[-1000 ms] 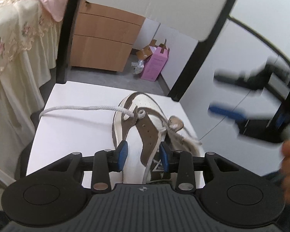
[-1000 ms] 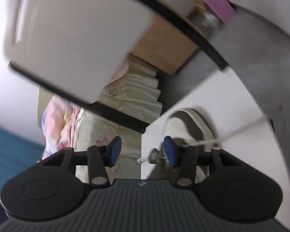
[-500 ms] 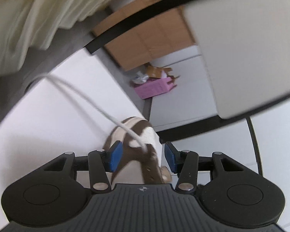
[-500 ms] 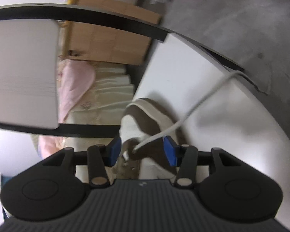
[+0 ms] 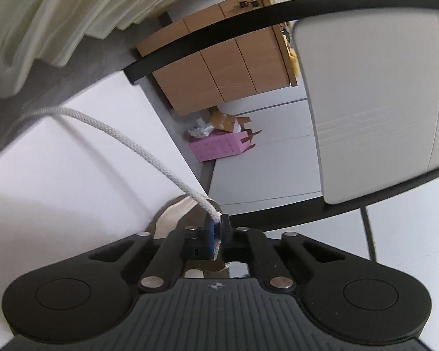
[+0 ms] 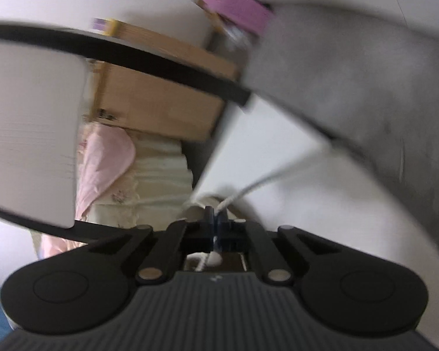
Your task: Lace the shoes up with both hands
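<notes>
Over the shoe [image 5: 175, 216], which sits on the white table [image 5: 73, 158], we now have both grippers clamped on the lace. Half a second ago each pair of jaws stood wide apart with a strand running loose between them; now they have snapped together. Our left gripper [image 5: 217, 229] pinches the white lace [image 5: 125, 140] right above the shoe's upper, and from that pinch the strand runs up and away across the table toward its far edge, where it drops out of sight. Our right gripper [image 6: 216, 219] is likewise closed on a thinner-looking stretch of lace [image 6: 260, 181], which trails off to the right of the shoe and over the table's rim; this view is blurred, so we cannot say how much cord lies beyond.

Compared with a second ago, both grippers have also come down close to the shoe, so it now shows only as a pale sliver just beyond each set of fingertips, with a little of its brown upper visible beneath the jaws. The wooden cabinet [image 5: 219, 61] and the pink box [image 5: 222, 146] stand well beyond the shoe on the floor.

For the task, we judge that the grasping step is done: each hand has its own end. What follows is probably pulling the strands taut or crossing them, and the grips sit near enough to the eyelets that a sideways tug could drag the shoe rather than tighten the lace.
</notes>
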A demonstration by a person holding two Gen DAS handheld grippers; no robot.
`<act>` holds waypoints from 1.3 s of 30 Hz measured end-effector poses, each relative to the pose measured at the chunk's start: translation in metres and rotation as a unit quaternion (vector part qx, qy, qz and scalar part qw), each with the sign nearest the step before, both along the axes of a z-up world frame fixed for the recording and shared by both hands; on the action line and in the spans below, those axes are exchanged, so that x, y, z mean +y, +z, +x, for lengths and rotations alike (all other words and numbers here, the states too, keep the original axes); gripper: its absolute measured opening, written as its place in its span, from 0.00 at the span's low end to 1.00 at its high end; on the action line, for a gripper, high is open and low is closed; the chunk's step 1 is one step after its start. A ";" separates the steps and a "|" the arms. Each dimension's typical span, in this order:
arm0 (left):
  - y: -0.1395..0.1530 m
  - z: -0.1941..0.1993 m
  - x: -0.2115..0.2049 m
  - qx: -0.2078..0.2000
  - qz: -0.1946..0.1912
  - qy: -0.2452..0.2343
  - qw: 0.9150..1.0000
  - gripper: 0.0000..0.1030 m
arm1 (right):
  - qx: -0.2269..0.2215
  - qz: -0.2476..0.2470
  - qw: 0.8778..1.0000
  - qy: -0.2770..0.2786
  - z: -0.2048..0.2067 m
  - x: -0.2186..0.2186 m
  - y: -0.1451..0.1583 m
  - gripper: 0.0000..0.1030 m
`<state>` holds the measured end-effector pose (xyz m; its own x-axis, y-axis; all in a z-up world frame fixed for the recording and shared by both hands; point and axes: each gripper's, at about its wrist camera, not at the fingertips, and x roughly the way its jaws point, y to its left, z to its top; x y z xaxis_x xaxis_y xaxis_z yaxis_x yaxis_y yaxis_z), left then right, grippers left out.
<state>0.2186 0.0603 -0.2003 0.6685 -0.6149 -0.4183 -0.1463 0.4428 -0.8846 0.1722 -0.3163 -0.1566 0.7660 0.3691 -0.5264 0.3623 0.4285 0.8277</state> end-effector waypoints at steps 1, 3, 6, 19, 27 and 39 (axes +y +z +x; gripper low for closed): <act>0.001 -0.002 0.000 0.002 0.006 0.003 1.000 0.03 | -0.008 -0.003 1.000 -0.002 -0.001 0.000 0.002 0.02; 0.000 -0.005 0.002 0.009 0.012 0.008 1.000 0.03 | -0.014 -0.008 1.000 -0.012 -0.006 -0.001 0.003 0.02; -0.001 -0.006 0.005 0.017 0.021 0.014 1.000 0.02 | -0.011 -0.016 1.000 -0.022 -0.009 -0.002 0.001 0.02; 0.004 0.002 0.006 0.028 0.123 0.004 0.992 0.02 | 0.011 -0.062 0.998 -0.019 -0.013 -0.002 -0.003 0.02; 0.035 -0.013 -0.010 -0.030 0.223 -0.043 0.973 0.25 | -0.054 -0.146 0.987 0.042 -0.006 0.016 0.019 0.03; 0.080 -0.075 -0.071 -0.187 0.383 -0.139 0.894 0.42 | -0.128 -0.181 0.969 0.109 -0.010 0.037 0.038 0.03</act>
